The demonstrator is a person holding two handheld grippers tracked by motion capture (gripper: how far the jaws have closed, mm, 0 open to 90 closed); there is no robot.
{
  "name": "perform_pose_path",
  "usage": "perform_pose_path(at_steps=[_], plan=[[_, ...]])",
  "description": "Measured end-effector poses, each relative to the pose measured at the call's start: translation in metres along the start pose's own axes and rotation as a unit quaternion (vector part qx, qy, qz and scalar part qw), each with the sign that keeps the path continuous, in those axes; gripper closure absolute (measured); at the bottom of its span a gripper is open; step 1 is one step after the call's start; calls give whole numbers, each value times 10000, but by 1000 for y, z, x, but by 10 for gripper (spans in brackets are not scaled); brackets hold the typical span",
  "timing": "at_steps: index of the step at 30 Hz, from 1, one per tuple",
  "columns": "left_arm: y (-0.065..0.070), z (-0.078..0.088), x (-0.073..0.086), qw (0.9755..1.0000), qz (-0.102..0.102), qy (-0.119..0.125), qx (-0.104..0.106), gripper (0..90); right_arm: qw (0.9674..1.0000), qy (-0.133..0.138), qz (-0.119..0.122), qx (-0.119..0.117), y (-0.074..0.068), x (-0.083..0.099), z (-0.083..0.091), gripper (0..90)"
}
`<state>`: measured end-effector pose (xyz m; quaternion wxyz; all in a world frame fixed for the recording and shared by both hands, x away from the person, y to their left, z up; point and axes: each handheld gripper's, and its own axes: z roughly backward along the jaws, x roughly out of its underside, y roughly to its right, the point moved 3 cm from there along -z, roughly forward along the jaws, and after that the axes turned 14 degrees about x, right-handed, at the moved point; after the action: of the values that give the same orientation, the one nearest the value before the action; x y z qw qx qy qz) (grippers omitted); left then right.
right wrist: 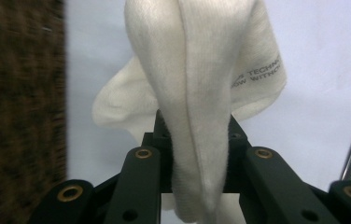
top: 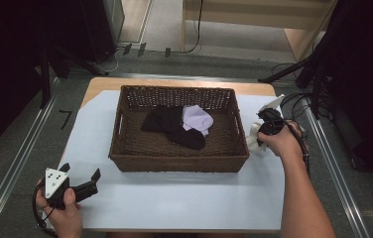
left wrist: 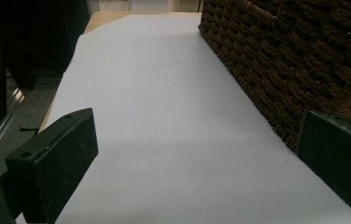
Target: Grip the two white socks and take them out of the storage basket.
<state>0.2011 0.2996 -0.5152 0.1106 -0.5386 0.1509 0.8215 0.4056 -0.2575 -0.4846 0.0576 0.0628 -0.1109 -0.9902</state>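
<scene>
white sheeting [top: 174, 193] covered the table top and gave a flat, matte work surface; grey floor with metal rails lay around it.

near zone. at 7 o'clock of the sheet, the left gripper [top: 91, 181] rested in the person's left hand [top: 60, 210]. its jaws stood wide apart with nothing between them. the felt-faced black pads [left wrist: 57, 158] looked coarse and rectangular.

middle zone. at 3 o'clock of the sheet, the right gripper [top: 260, 135] was clamped on a white sock [right wrist: 201, 93]. the sock hung just beside the outer right wall of the wicker basket [top: 179, 162], above the sheet and outside the basket. the knit looked soft, fleecy and limp, folded lengthwise, with small grey lettering near one edge.

risks, as judged:
- the grip sat on a narrow fold; limp fabric could slip free during a lift.
- the loose tail could snag on the rough woven rim, dragging the basket or pulling the sock out of the jaws.
- release short of the wall would drop the sock on the sheet.

far zone. the basket was brown, rectangular, with a stiff ribbed weave and an open lattice band near the rim. inside, toward 12 o'clock, lay a black sock [top: 174, 126], and a lilac sock [top: 197, 119] touched it. both were crumpled.
</scene>
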Motion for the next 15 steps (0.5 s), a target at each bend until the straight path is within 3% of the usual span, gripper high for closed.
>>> perform_pose_path(at_steps=[4,8,12,15], plan=[[0,0,0,10000,-2,4,4,0,10000,7,35,-67,0,5,-16,709],[0,0,0,10000,0,10,-7,0,9999,15,-46,-153,2,6,-19,632],[0,0,0,10000,-2,12,-1,0,9996,194,10,-193,1,6,-17,429],[0,0,0,10000,7,22,-2,0,9994,347,-58,35,4,7,-15,257]])
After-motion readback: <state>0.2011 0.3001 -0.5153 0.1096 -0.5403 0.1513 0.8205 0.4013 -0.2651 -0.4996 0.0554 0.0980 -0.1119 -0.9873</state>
